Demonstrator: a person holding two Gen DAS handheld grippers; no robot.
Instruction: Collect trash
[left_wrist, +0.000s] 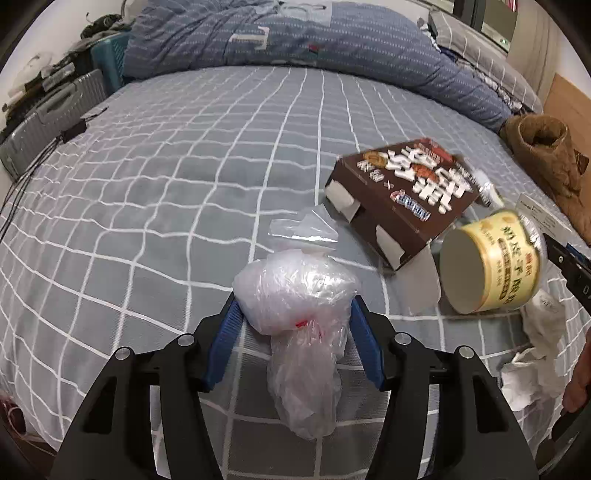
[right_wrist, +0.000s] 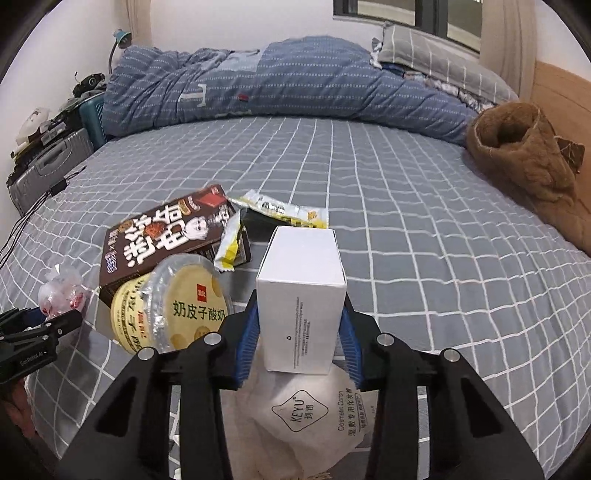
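On the grey checked bed sheet (left_wrist: 166, 206), my left gripper (left_wrist: 294, 298) is shut on a crumpled clear plastic bag (left_wrist: 295, 291); both blue pads press its sides. My right gripper (right_wrist: 299, 300) is shut on an upright white carton (right_wrist: 301, 291), which stands on a white cotton-pad pouch (right_wrist: 306, 417). Between the two grippers lie a brown snack box (left_wrist: 402, 192), a yellow yogurt cup (left_wrist: 487, 258) on its side and crumpled tissue (left_wrist: 532, 354). A yellow wrapper (right_wrist: 280, 210) lies behind the carton.
A rolled blue quilt (right_wrist: 277, 81) and a grey pillow (right_wrist: 436, 55) run along the far side of the bed. A brown fleece garment (right_wrist: 528, 155) lies at the right edge. A grey suitcase (left_wrist: 48, 114) and black cables (left_wrist: 44, 155) are at the left.
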